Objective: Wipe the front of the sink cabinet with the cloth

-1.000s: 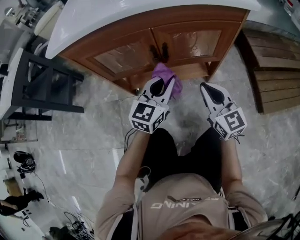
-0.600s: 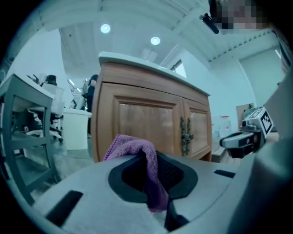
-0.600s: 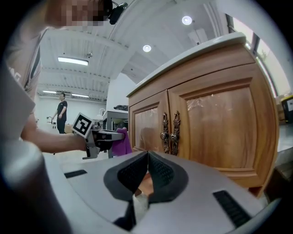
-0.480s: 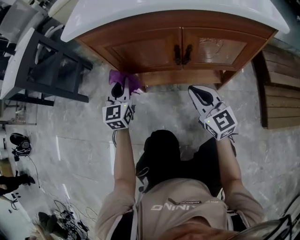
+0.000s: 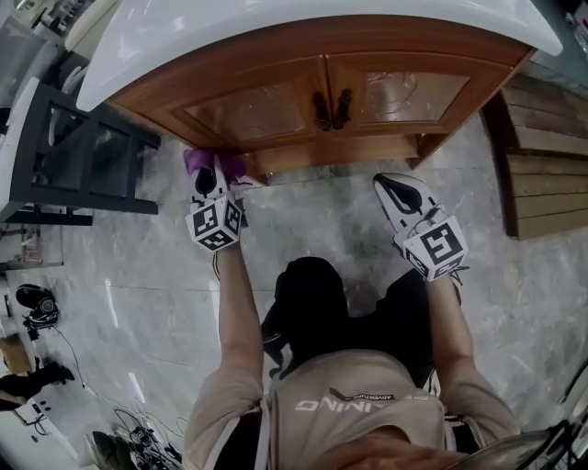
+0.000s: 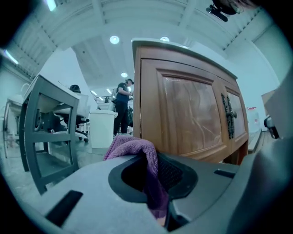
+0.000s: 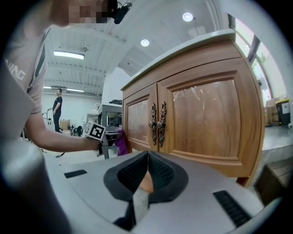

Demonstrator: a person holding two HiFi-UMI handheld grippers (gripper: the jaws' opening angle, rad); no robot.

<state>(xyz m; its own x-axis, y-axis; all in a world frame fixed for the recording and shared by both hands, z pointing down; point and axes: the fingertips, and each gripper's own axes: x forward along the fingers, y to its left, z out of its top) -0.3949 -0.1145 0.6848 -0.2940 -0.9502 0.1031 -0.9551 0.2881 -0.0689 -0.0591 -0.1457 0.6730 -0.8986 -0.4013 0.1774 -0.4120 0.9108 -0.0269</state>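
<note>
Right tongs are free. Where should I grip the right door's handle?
Open the right tongs, then pinch the right handle at mid-length, coming straight at the cabinet front, a jaw on each side: it is a slim upright pull, close beside its twin.

Cloth (image 6: 137, 148): purple
Cabinet (image 5: 266, 101): reddish-brown wood with darker grain; handles (image 5: 333, 108) near black
Countertop (image 5: 303, 23): white
Floor (image 5: 312, 229): grey, marble-veined
Left gripper (image 5: 210, 176), right gripper (image 5: 393, 186): pale grey with black insides (marker cubes (image 5: 217, 225) carry black-and-white squares)
Rack (image 5: 64, 165): black
Shirt (image 5: 358, 413): beige, white lettering
</note>
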